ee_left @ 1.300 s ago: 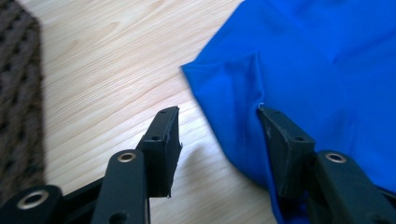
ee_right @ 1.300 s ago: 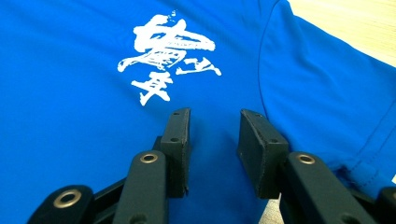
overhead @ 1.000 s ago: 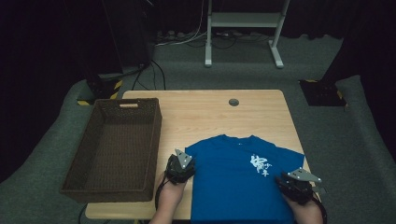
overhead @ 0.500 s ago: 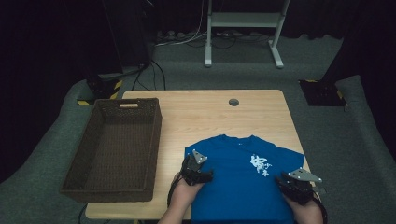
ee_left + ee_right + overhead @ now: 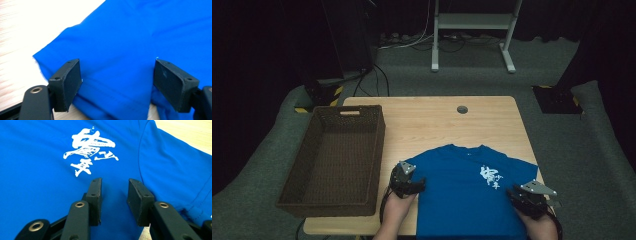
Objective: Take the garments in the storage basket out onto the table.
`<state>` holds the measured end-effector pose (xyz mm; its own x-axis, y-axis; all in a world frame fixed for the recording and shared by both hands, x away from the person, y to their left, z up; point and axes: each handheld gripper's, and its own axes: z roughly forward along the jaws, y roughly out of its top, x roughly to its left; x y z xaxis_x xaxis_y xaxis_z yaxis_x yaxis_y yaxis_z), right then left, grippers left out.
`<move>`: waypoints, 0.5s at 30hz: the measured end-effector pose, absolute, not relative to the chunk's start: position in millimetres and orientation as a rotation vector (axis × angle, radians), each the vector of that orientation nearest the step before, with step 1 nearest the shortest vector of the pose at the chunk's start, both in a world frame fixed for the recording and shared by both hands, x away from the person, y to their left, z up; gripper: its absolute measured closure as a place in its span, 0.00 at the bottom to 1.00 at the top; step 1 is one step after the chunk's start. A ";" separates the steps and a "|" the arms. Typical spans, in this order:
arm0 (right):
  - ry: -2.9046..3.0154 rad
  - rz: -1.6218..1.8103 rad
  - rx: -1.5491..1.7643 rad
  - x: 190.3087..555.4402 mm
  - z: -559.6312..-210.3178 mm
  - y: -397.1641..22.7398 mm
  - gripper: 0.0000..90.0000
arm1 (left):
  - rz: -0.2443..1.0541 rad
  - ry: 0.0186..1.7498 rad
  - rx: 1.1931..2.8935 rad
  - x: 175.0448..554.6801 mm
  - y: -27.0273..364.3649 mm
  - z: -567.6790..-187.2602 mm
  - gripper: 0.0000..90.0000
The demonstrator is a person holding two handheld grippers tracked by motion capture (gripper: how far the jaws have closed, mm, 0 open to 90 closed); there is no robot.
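Two hand-held grippers work at the near edge of the desk [image 5: 432, 120], where a blue T-shirt [image 5: 462, 195] lies flat, print side up, its hem toward the person. The left hand-held gripper [image 5: 411, 184] sits at the shirt's left sleeve; its jaws have just been opening and now stand wide apart, with the sleeve fabric [image 5: 110, 82] between them but not pinched. The right hand-held gripper [image 5: 532, 197] rests low on the shirt's right side near the white print [image 5: 90, 150]; its jaws are partly closed, and whether they pinch a fold of cloth cannot be confirmed from its gripper view. To grasp well, lower the left jaws squarely over the sleeve hem, catch both layers, and close fully before lifting. Farther left stands the brown wicker basket [image 5: 339, 112], apart from the shirt.
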<state>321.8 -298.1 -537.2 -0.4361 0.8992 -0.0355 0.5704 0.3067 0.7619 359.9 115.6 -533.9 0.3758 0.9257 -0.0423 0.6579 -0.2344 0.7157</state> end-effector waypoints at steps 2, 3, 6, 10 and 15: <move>2.120 0.954 1.304 321.8 -537.2 -298.2 0.71 | 0.556 1.320 1.989 353.6 114.2 -532.5 0.30; 2.120 0.954 1.305 321.9 -537.2 -298.2 0.71 | 0.571 1.291 1.992 350.0 112.5 -531.8 0.34; 2.119 0.954 1.306 321.9 -537.1 -298.1 0.71 | 0.574 1.260 2.014 347.5 109.0 -534.5 0.44; 2.119 0.930 1.295 321.2 -532.7 -298.9 0.70 | 0.564 1.276 2.013 352.5 112.5 -537.2 0.44; 2.021 0.950 1.345 320.5 -516.7 -322.5 0.72 | 0.559 1.262 2.024 355.0 114.8 -537.2 0.44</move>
